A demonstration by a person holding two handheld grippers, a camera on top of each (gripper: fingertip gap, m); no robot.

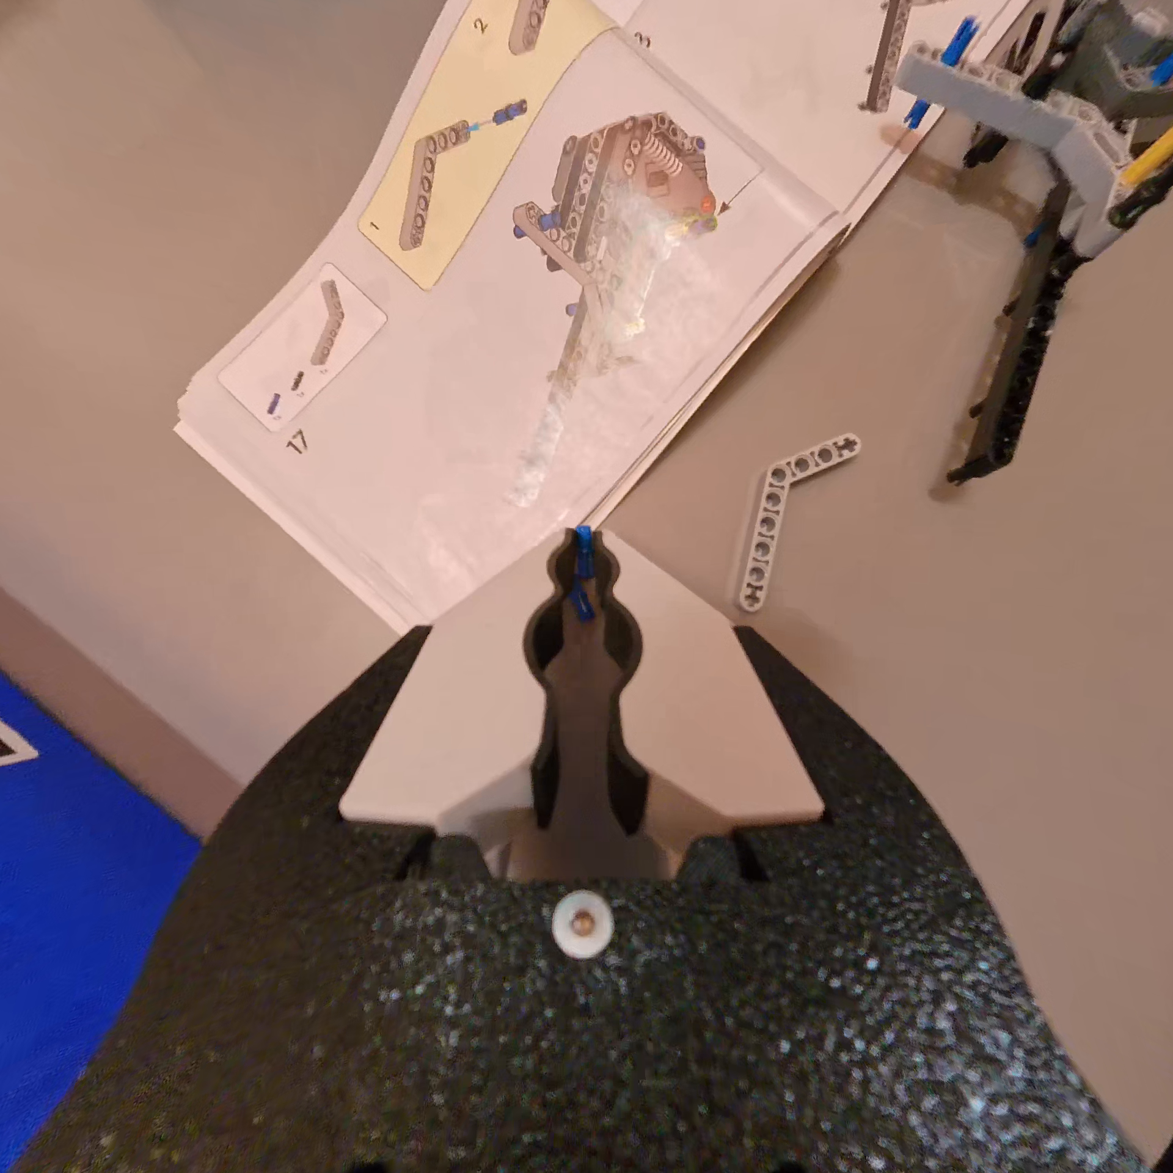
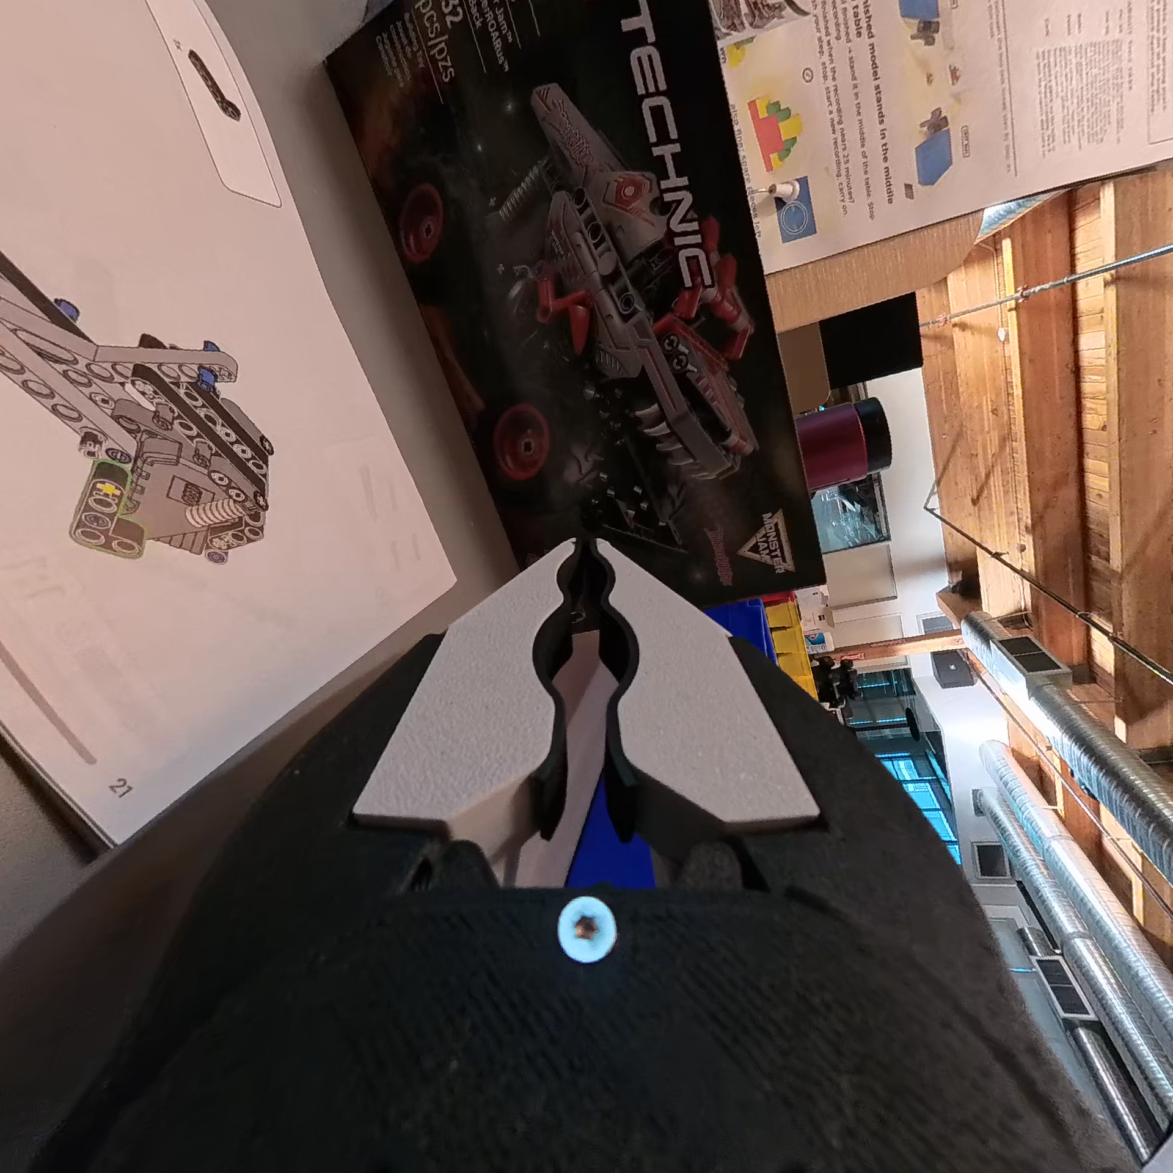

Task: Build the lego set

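Observation:
My left gripper (image 1: 584,539) is shut on a small blue pin (image 1: 583,557), held above the table near the booklet's corner. A grey bent beam (image 1: 777,517) lies flat on the table to its right. The partly built grey and black model (image 1: 1041,209) with blue pins stands at the upper right. The open instruction booklet (image 1: 482,266) lies ahead of the left gripper. My right gripper (image 2: 585,546) is shut with nothing visible between its tips. It points at the dark set box (image 2: 571,285), with a booklet page (image 2: 159,381) to its left.
The grey table (image 1: 920,698) ends at the left, with blue floor (image 1: 76,888) below it. In the right wrist view, printed sheets (image 2: 920,95) hang above the box, blue and yellow bins (image 2: 762,628) stand behind it, and a dark red cylinder (image 2: 838,444) stands farther back. Spacing between my two grippers at the tips: around 35 cm.

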